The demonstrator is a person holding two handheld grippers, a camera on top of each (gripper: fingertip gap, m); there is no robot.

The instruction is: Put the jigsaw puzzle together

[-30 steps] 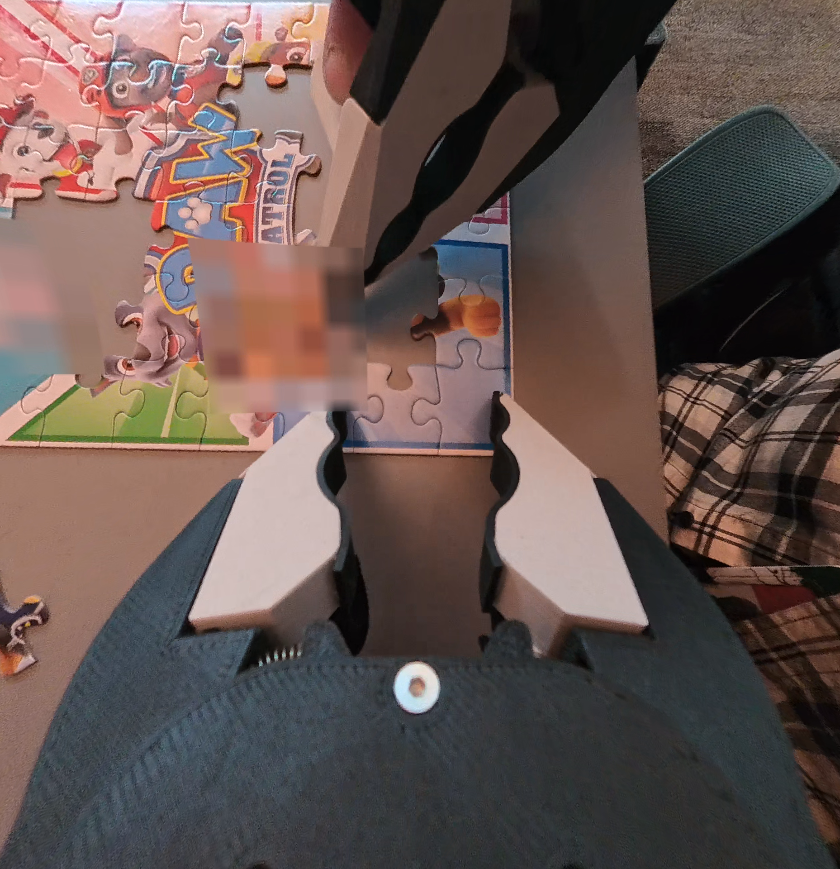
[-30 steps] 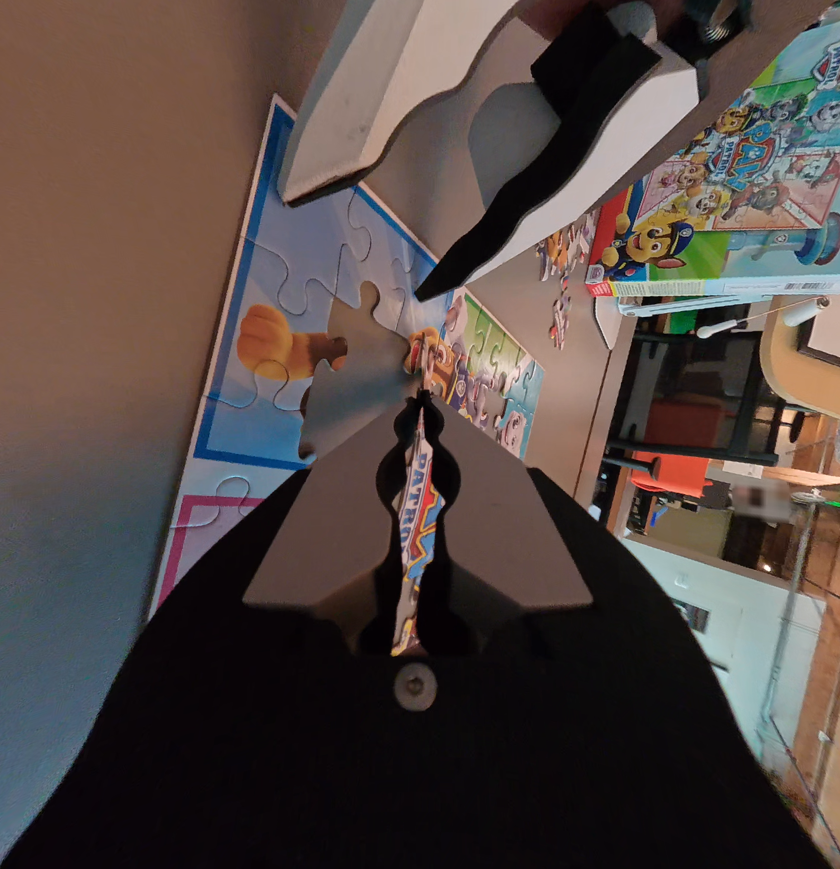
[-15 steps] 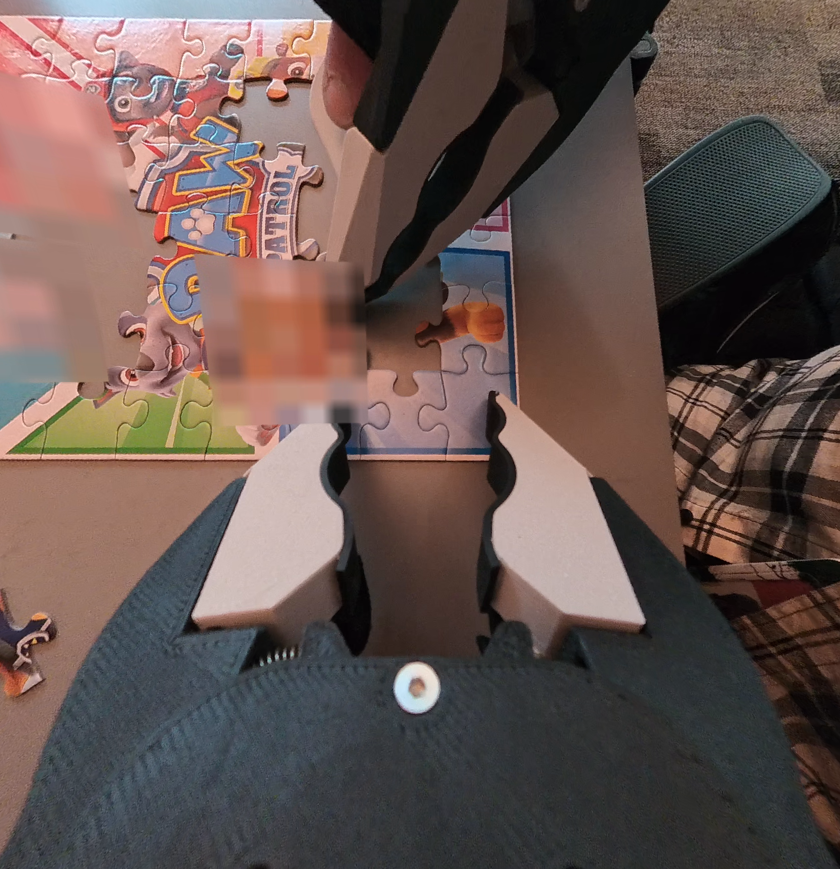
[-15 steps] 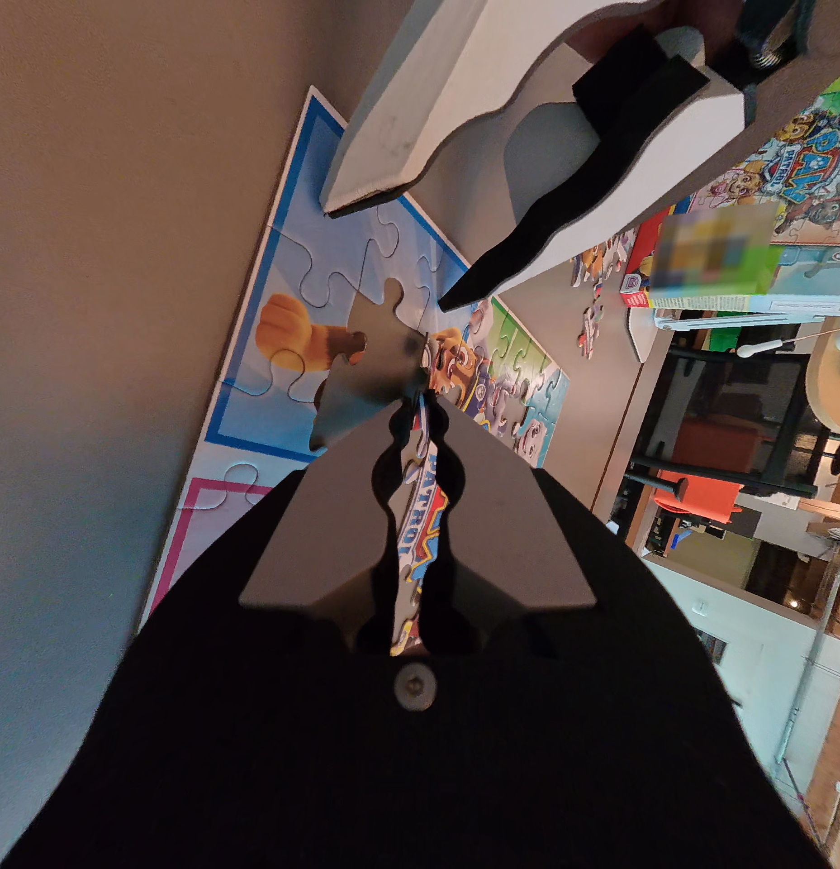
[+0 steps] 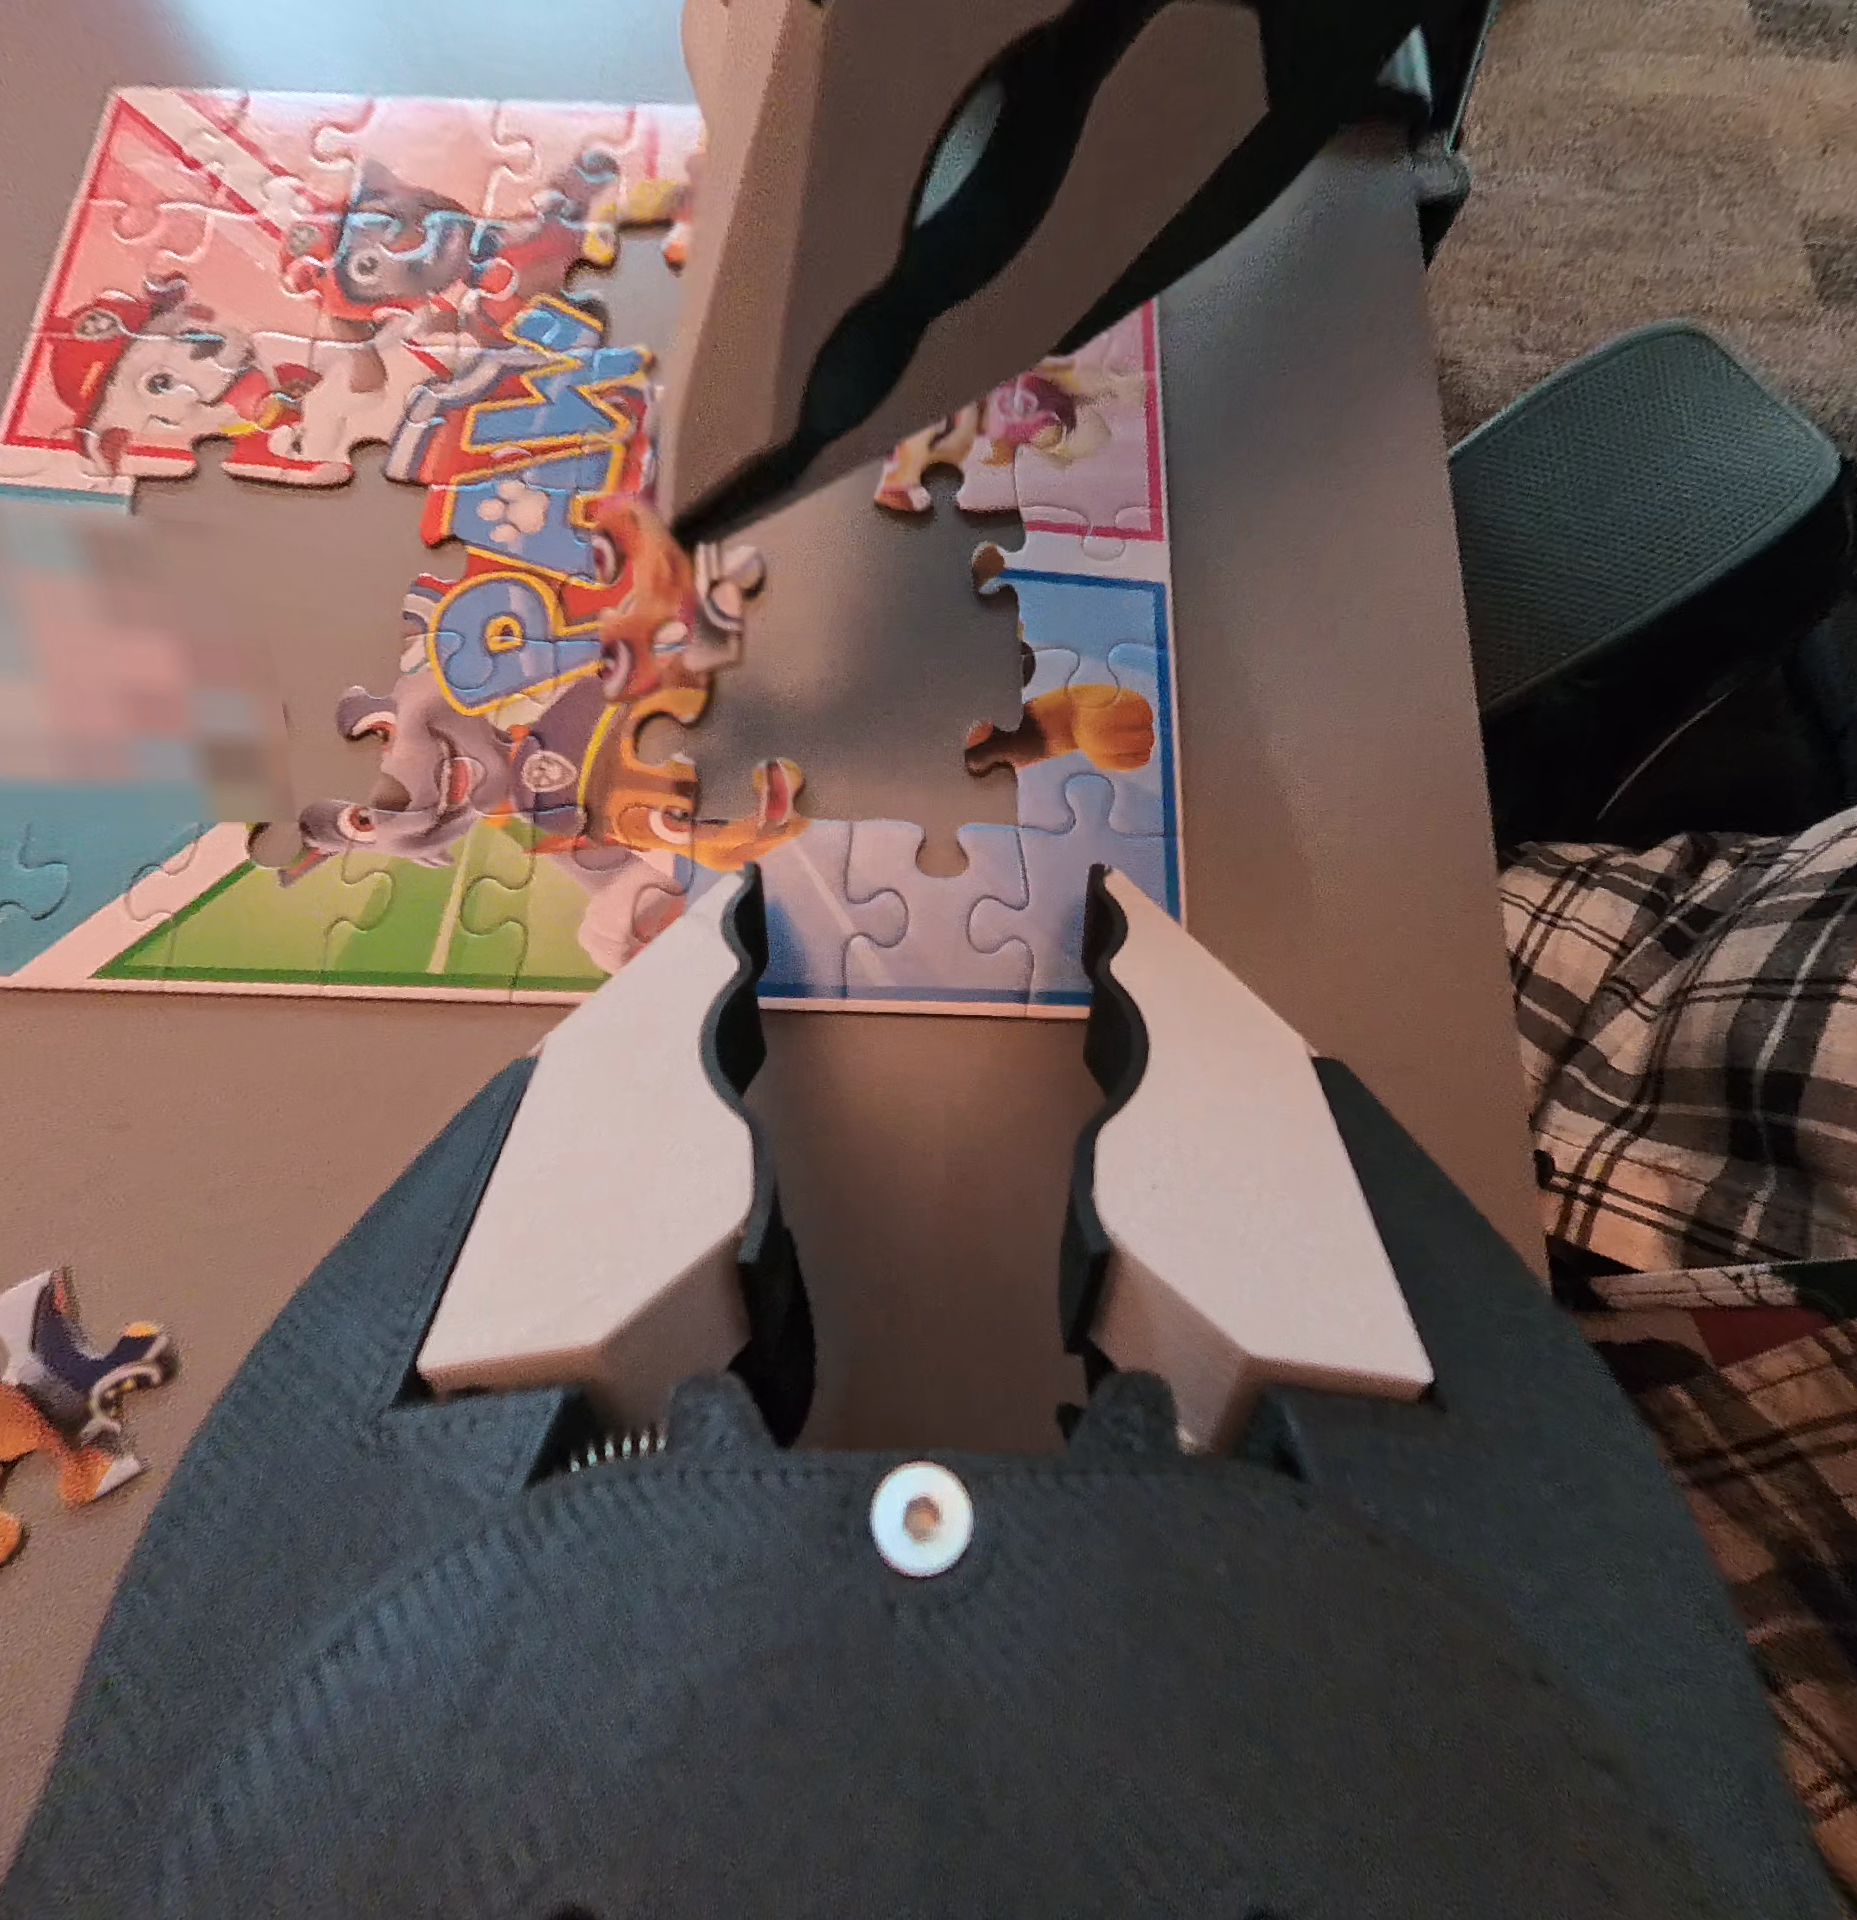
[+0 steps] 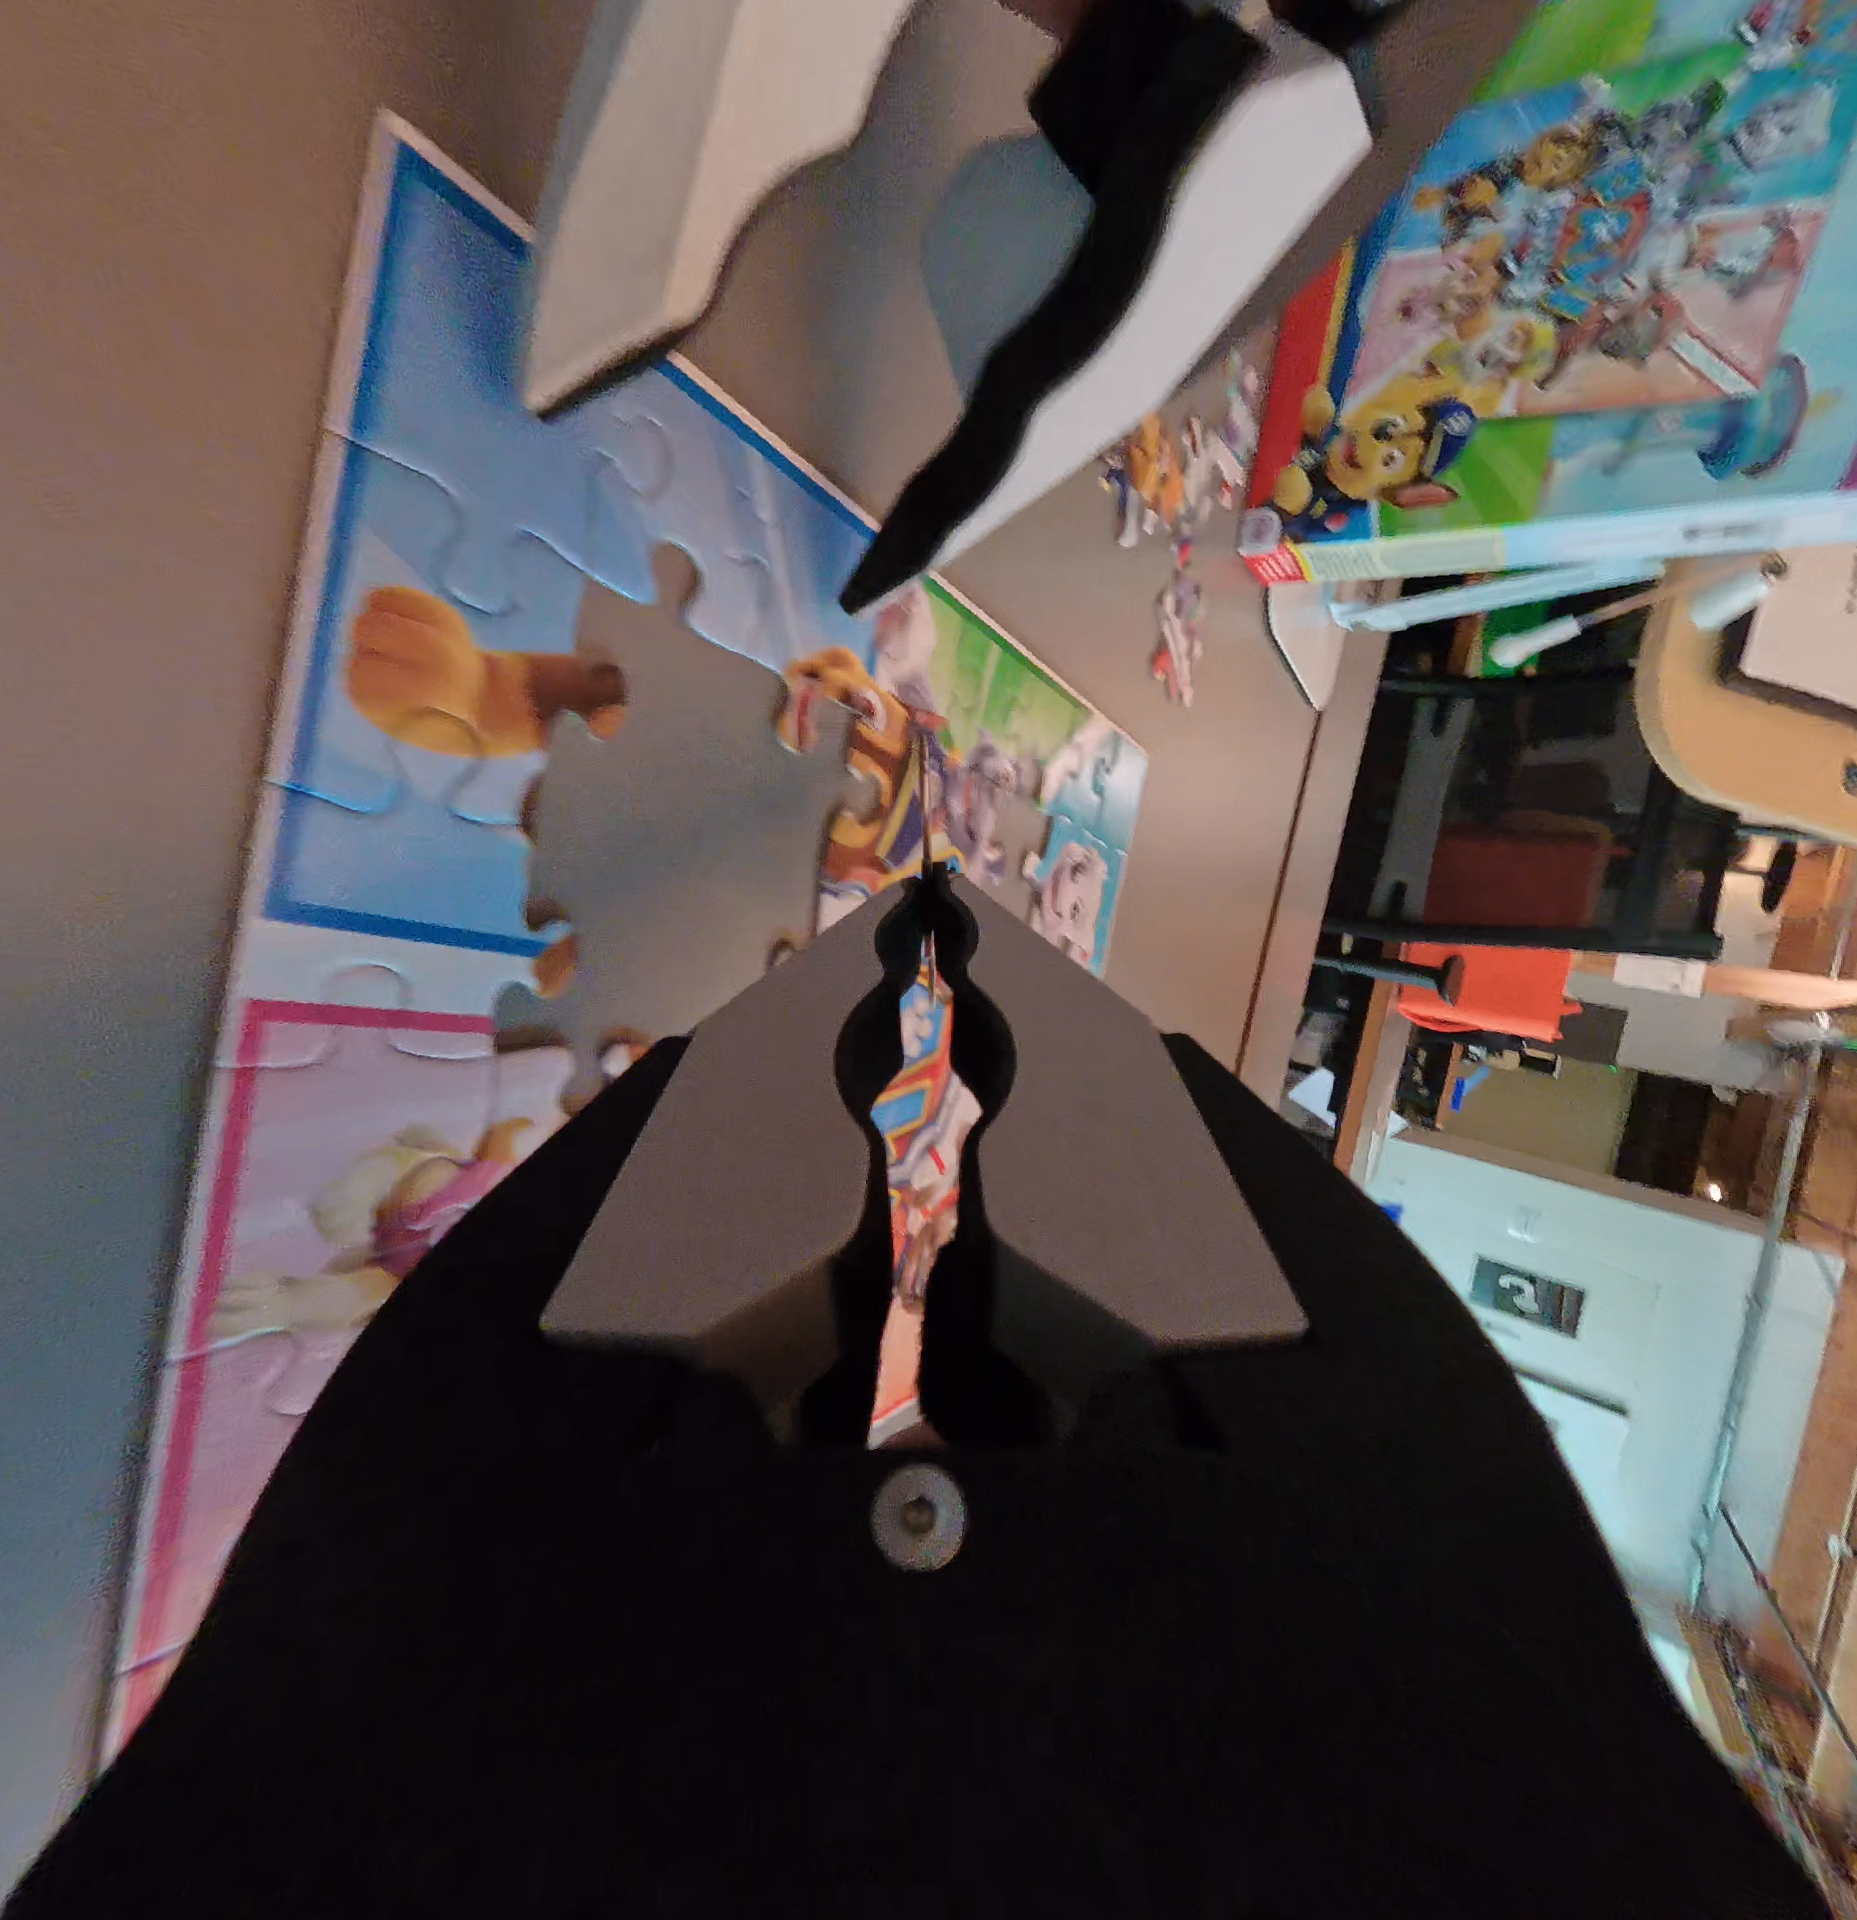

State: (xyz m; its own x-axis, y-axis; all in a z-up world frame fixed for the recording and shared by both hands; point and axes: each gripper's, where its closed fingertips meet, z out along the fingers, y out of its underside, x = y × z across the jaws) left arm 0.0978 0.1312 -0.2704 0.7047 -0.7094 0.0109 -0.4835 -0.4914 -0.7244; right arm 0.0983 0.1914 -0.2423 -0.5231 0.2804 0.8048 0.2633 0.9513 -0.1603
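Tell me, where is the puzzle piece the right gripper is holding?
In the left wrist view, the puzzle piece hangs pinched in the right gripper, at the left edge of the big gap in the puzzle.

**Left gripper agape, right gripper closed**

The left gripper (image 5: 924, 914) fills the lower half of its own view, fingers spread wide with nothing between them. The right gripper (image 6: 929, 883) points up from the bottom of its view, tips pressed together; in the left view it slants down from the upper centre.
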